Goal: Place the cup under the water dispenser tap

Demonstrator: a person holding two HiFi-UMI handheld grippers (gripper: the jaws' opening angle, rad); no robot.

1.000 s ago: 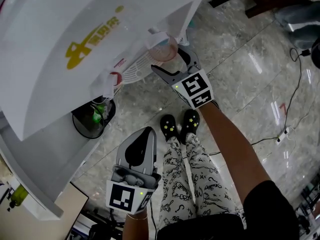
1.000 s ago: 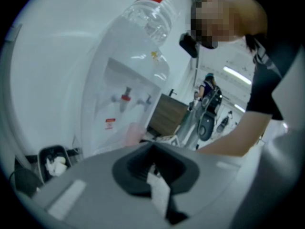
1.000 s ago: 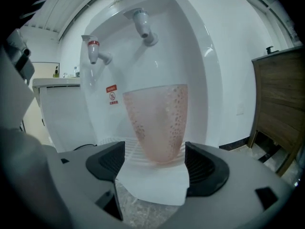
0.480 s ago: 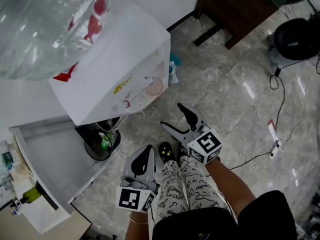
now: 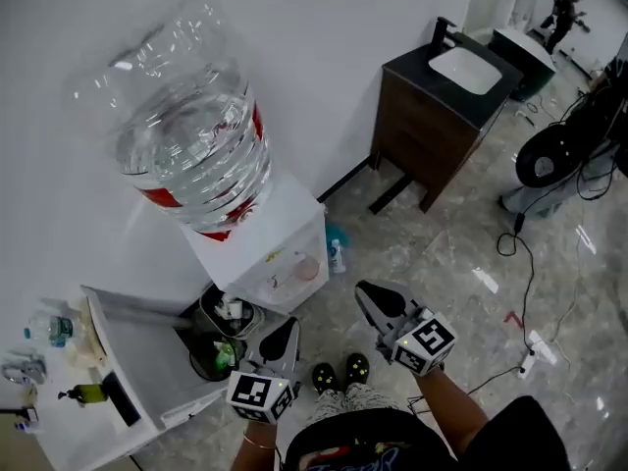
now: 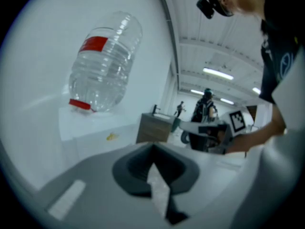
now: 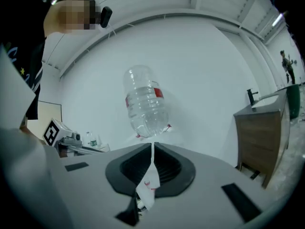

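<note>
A pale pink cup (image 5: 307, 268) stands in the alcove of the white water dispenser (image 5: 257, 248), under its taps. A big clear bottle (image 5: 191, 145) tops the dispenser. My right gripper (image 5: 366, 291) hangs in the air to the right of the cup and well clear of it. Its jaws are shut and hold nothing. My left gripper (image 5: 286, 328) hovers below the dispenser, shut and empty too. In the left gripper view the bottle (image 6: 105, 63) rises past my left gripper (image 6: 152, 149). In the right gripper view the bottle (image 7: 145, 101) stands straight ahead of my right gripper (image 7: 152, 147).
A dark wooden vanity with a white sink (image 5: 444, 91) stands against the wall at the right. A black bin (image 5: 218, 349) with bottles sits left of the dispenser, beside a white shelf unit (image 5: 123, 366). A small blue bottle (image 5: 337, 254) stands on the marble floor, and a fan (image 5: 551, 155) and cables lie farther right.
Both grippers have risen and drawn back from the dispenser. The right gripper's jaws, open round the cup a second ago, are now shut. The cup has stayed in the alcove.
</note>
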